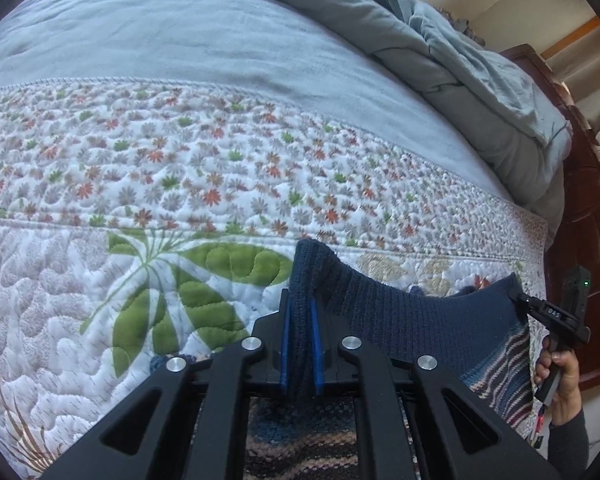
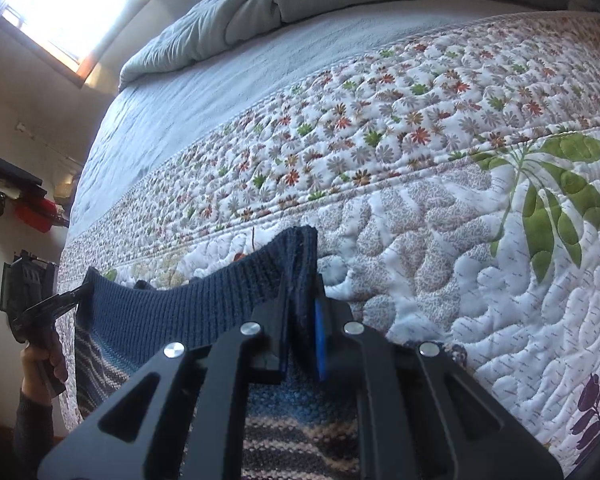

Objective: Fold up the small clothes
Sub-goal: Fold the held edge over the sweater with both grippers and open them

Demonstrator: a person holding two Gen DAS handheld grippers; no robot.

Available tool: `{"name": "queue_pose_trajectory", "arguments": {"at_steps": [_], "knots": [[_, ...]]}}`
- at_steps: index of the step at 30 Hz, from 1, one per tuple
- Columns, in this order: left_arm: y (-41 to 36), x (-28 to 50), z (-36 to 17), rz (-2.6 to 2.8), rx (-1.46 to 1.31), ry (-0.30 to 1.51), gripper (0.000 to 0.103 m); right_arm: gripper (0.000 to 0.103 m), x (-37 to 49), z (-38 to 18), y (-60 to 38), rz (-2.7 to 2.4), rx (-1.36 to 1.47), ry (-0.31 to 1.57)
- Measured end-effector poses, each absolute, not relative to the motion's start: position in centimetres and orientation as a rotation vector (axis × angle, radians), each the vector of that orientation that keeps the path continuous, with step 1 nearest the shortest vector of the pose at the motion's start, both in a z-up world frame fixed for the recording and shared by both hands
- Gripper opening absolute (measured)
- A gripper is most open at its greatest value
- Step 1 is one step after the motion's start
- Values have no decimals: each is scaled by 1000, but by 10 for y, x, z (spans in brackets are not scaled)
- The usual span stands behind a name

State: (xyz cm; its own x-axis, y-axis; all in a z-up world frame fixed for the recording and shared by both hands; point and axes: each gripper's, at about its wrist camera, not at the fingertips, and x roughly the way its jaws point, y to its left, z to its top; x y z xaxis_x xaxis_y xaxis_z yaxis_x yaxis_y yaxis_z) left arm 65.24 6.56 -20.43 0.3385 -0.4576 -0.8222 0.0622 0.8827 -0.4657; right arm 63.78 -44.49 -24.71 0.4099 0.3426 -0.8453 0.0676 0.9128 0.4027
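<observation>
A small knitted garment [image 1: 412, 320] with a navy ribbed band and a striped body hangs stretched between both grippers, just above the floral quilt [image 1: 180, 168]. My left gripper [image 1: 300, 308] is shut on one corner of the ribbed band, which sticks up past the blue pads. In the right wrist view my right gripper [image 2: 302, 292] is shut on the band's other corner, and the garment [image 2: 172, 308] sags toward the left gripper [image 2: 82, 290]. The right gripper [image 1: 518, 298] also shows at the garment's far end, with a hand [image 1: 560, 368] on its grip.
The quilt [image 2: 420, 128] covers the near part of the bed. A grey-blue sheet [image 1: 160, 32] and a bunched duvet [image 1: 480, 80] lie beyond it. Dark wooden furniture [image 1: 588, 240] stands past the bed's edge. A wall shelf [image 2: 20, 196] and a bright window [image 2: 72, 4] are at the left.
</observation>
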Motion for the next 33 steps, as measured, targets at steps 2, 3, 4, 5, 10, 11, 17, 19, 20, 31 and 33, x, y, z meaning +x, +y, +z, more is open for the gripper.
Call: {"name": "queue_pose_trajectory", "arguments": {"at_steps": [2,3,4,5,10,11,17,19,20,31,33], "knots": [[67,655,-206,-345,-380,1187,8,9,638,-248,-451,172,414,1147],[67,656,-209,-339,-372,1191,9,9,639,-249,-453,168,416,1143],[67,657,-212,-337,-370,1196,9,9,639,-250,-455,167,425,1145],[66,658,-216,-331,-366,1204,9,9,640,-254,-455,161,432,1153],[62,659,-241,-288,-358,1285,12,13,643,-268,-452,135,421,1206],[63,658,-241,-284,-363,1296,17,26,643,-265,-453,130,423,1201],[78,634,-194,-180,-259,1198,58,59,617,-217,-448,128,375,1103],[79,607,-167,-213,-256,1103,59,58,594,-194,-438,172,340,1050],[75,591,-156,-244,-252,1059,62,58,574,-184,-430,197,318,1027],[37,465,-209,-342,-183,1065,65,51,441,-229,-439,160,445,1031],[36,462,-210,-331,-154,1057,65,47,440,-239,-443,165,448,1039]]}}
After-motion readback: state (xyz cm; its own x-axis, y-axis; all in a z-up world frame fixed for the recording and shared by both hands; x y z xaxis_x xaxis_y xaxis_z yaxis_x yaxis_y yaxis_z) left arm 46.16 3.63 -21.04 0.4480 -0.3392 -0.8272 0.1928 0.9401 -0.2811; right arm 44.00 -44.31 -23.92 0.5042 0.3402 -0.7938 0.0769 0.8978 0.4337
